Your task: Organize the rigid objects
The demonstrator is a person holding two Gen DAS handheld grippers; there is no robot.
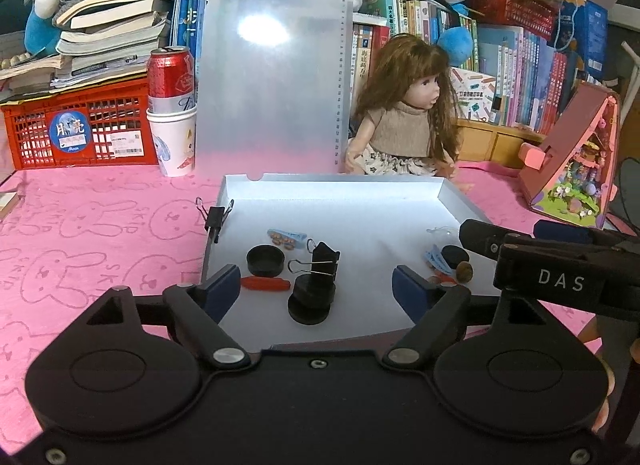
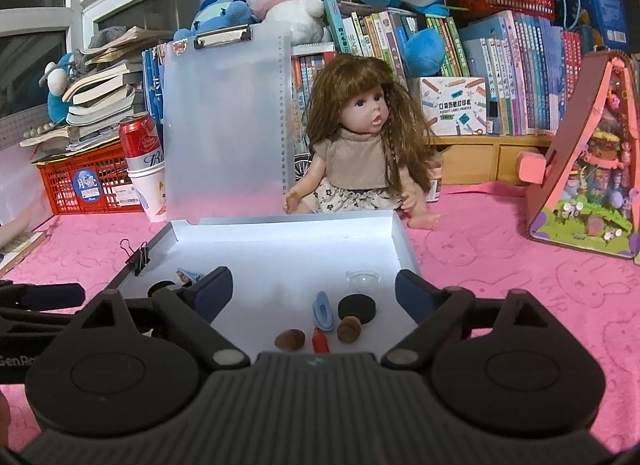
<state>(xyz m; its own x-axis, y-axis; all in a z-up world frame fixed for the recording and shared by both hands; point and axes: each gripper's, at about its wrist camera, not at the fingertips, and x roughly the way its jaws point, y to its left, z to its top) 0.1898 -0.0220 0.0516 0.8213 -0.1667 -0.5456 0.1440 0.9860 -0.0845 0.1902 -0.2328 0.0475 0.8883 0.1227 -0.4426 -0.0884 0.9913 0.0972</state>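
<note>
A white open box (image 1: 336, 189) (image 2: 288, 225) lies on the pink cloth with its clear lid standing up. In the left wrist view it holds a black cap (image 1: 265, 261), a red stick (image 1: 266, 283), a binder clip (image 1: 320, 261) on stacked black discs (image 1: 311, 303) and a blue hair clip (image 1: 286, 236). In the right wrist view it holds a blue clip (image 2: 323, 311), a black disc (image 2: 357, 308), two walnuts (image 2: 349, 329) and a red piece (image 2: 320, 341). My left gripper (image 1: 316, 285) is open and empty above the discs. My right gripper (image 2: 314, 293) is open and empty.
A binder clip (image 1: 216, 217) grips the box's left wall. A doll (image 1: 404, 121) sits behind the box. A red can in a paper cup (image 1: 172, 113), a red crate (image 1: 80, 133), books and a pink toy house (image 1: 576, 161) stand around.
</note>
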